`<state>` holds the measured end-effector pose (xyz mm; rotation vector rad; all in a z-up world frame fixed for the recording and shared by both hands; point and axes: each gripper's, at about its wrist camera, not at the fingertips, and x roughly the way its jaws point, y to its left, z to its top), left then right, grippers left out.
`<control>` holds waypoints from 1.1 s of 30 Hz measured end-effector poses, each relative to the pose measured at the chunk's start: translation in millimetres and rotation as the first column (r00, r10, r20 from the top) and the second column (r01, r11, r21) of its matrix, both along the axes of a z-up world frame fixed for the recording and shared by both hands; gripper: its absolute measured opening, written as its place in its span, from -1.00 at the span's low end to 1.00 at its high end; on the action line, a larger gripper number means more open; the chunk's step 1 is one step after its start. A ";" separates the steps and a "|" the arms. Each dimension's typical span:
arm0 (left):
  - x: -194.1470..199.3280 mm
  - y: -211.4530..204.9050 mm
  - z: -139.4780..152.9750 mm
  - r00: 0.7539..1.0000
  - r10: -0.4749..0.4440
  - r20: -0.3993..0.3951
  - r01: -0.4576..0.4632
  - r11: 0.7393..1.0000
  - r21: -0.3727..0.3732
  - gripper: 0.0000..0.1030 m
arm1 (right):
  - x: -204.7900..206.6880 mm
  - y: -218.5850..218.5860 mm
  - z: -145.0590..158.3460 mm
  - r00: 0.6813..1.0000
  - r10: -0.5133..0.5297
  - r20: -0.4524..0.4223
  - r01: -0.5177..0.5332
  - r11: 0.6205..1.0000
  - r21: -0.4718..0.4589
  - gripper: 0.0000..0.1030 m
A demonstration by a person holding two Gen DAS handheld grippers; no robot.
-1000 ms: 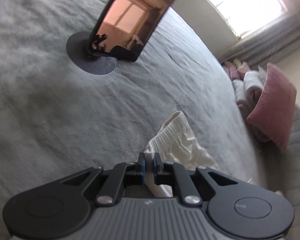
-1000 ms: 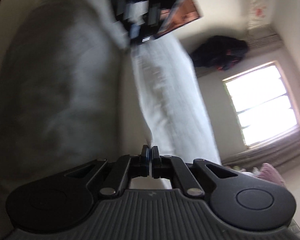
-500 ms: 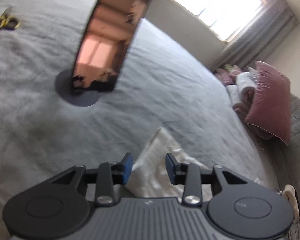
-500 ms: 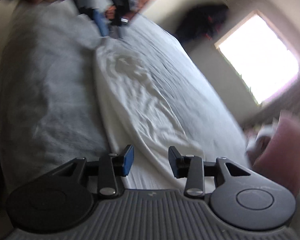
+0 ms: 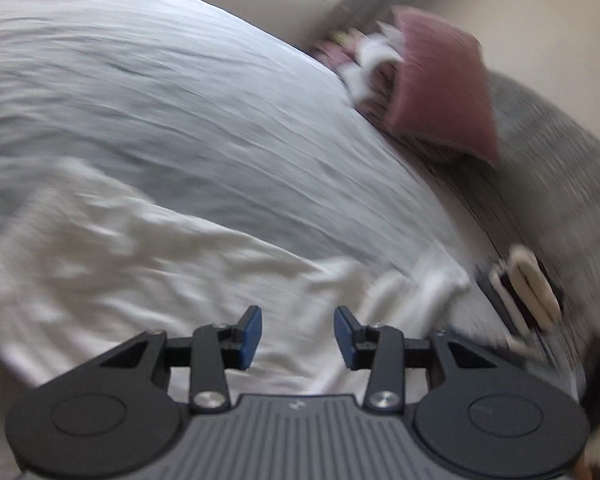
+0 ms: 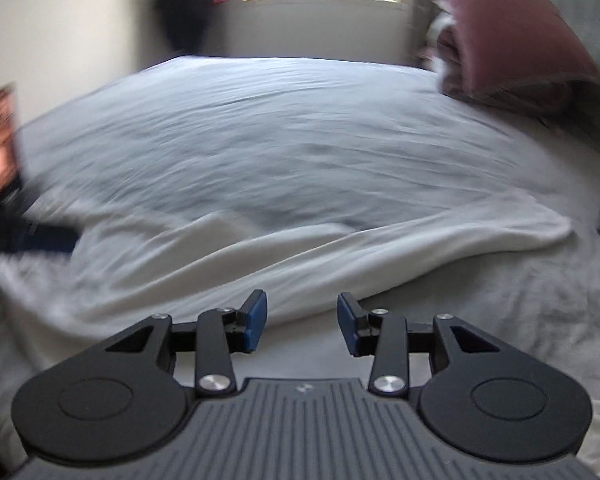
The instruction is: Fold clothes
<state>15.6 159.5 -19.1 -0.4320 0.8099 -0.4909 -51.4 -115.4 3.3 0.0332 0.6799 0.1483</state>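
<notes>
The wrinkled cream-white cloth garment lies spread flat on the grey bed. The left gripper and the right gripper have their fingers apart, holding nothing, just above the garment.

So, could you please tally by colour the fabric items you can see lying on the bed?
White: 1, the crumpled white cotton garment
Pink: 1, the dusty-pink velvet cushion
Grey: 1, the grey fuzzy blanket
Total: 3
The blurred pile beside the cushion is left uncounted.
</notes>
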 end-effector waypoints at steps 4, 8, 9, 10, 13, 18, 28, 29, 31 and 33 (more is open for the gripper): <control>5.1 -38.4 -8.2 0.991 -0.133 0.020 0.132 0.990 0.042 -0.22 | 29.9 -35.3 -5.4 0.990 -0.125 -0.060 0.132 0.982 0.132 -0.19; 10.2 -64.3 -14.3 0.975 -0.221 0.022 0.219 0.974 0.052 -0.22 | 52.3 -73.3 -13.0 0.967 -0.220 -0.132 0.250 0.925 0.286 -0.19; 10.7 -69.9 -14.9 0.972 -0.235 0.028 0.233 0.970 0.063 -0.22 | 55.8 -83.3 -16.9 0.963 -0.227 -0.143 0.264 0.900 0.348 -0.19; 10.6 -73.9 -15.9 0.969 -0.247 0.035 0.243 0.967 0.076 -0.22 | 59.2 -92.1 -20.0 0.961 -0.235 -0.147 0.275 0.872 0.404 -0.18; 9.5 -82.3 -19.2 0.961 -0.270 0.058 0.263 0.958 0.112 -0.21 | 68.2 -108.2 -28.4 0.954 -0.267 -0.140 0.300 0.800 0.519 -0.19; 5.3 -90.7 -19.1 0.951 -0.292 0.102 0.270 0.945 0.187 -0.38 | 80.4 -116.8 -38.2 0.941 -0.315 -0.120 0.317 0.705 0.634 -0.23; 2.4 -55.7 1.0 0.966 -0.151 0.211 0.139 0.988 0.070 -0.91 | 81.1 -97.2 12.6 0.963 -0.268 0.031 0.186 0.741 0.646 -0.64; 1.6 -48.1 4.8 0.966 -0.131 0.222 0.127 0.991 0.035 -0.91 | 80.3 -94.0 20.5 0.964 -0.261 0.053 0.168 0.749 0.641 -0.64; -0.1 -35.4 11.2 0.966 -0.101 0.237 0.112 0.993 -0.030 -0.91 | 78.2 -88.5 34.3 0.964 -0.248 0.092 0.137 0.764 0.630 -0.64; -2.1 -23.8 17.0 0.966 -0.077 0.248 0.101 0.991 -0.089 -0.91 | 74.1 -82.0 47.0 0.963 -0.236 0.129 0.109 0.781 0.615 -0.64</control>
